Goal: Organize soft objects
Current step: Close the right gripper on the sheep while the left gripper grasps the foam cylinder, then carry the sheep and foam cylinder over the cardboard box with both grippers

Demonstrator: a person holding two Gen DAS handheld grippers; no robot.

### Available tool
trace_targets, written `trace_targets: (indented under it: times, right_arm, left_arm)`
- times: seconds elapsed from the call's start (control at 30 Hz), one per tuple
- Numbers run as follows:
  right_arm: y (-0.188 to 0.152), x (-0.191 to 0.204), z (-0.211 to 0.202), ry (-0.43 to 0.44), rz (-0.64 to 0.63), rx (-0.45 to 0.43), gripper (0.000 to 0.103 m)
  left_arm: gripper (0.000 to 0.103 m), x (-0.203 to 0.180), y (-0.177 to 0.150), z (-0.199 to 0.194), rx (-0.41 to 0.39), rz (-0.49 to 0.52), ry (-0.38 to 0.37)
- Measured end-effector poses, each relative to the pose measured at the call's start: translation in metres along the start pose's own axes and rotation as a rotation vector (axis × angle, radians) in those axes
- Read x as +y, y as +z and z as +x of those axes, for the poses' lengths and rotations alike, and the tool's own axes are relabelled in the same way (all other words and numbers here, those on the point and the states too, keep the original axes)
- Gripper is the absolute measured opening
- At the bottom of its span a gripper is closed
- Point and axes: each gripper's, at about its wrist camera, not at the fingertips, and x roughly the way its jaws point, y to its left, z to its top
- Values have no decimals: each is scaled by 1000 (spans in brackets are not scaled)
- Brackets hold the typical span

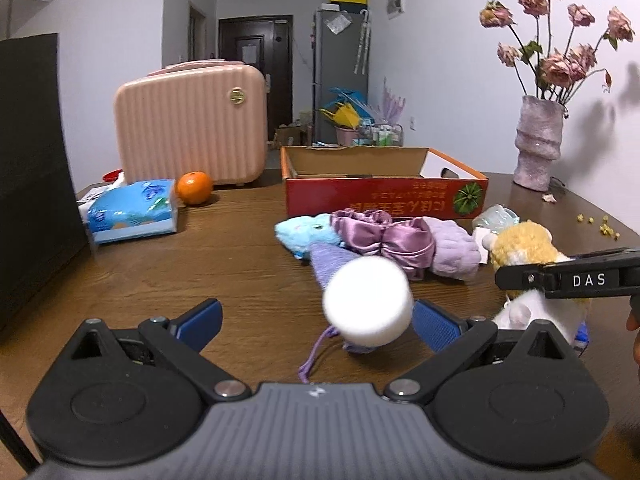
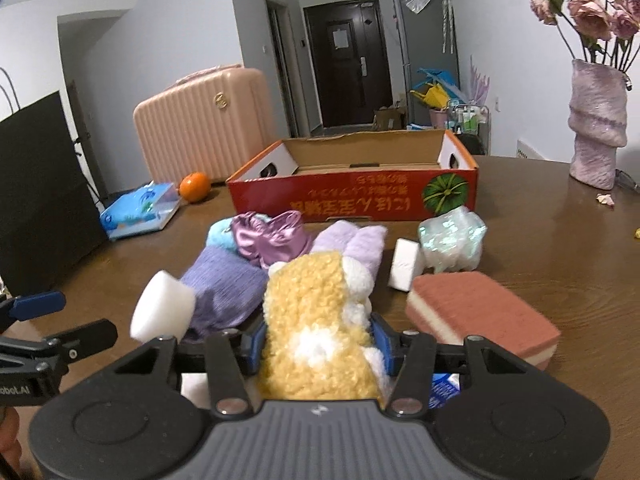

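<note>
My right gripper (image 2: 320, 320) is shut on a yellow and white plush toy (image 2: 312, 320), lifted just above the table. In the left wrist view the toy (image 1: 520, 248) hangs at the right edge. My left gripper (image 1: 316, 306) stands wide open. A round white foam sponge (image 1: 368, 304) sits by its right pad, over a purple drawstring pouch (image 2: 224, 288), with no pad pressing on it. Beyond lie a blue plush (image 1: 304, 232), a purple satin scrunchie (image 1: 384, 236) and a lilac fluffy cloth (image 1: 452, 252). An open red cardboard box (image 2: 352, 200) stands behind the pile.
A pink-and-white sponge (image 2: 480, 312), a white block (image 2: 406, 264) and a wrapped pack (image 2: 452, 240) lie at right. At back left are a pink suitcase (image 1: 192, 128), an orange (image 1: 195, 187), a tissue pack (image 1: 132, 212) and a black bag (image 1: 32, 168). A flower vase (image 1: 538, 144) stands back right.
</note>
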Motion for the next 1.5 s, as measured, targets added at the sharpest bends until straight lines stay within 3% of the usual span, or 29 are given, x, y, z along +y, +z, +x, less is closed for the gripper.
trace_targets:
  times: [0.2, 0.63, 0.9, 1.03, 1.5]
  right_arm:
    - [1, -14, 2, 0, 27, -42, 50]
    - [-10, -20, 6, -13, 43, -67, 50]
    - [-12, -21, 7, -10, 47, -72, 50]
    - [-13, -21, 6, -1, 46, -73, 50]
    - [-12, -23, -1, 13, 53, -101, 50]
  left_arm:
    - [103, -14, 11, 15, -2, 32, -1]
    - [103, -20, 12, 49, 40, -40, -32]
    - [79, -15, 9, 56, 65, -66, -72]
    - [61, -15, 8, 56, 72, -69, -100]
    - [59, -11, 13, 41, 1, -84, -89]
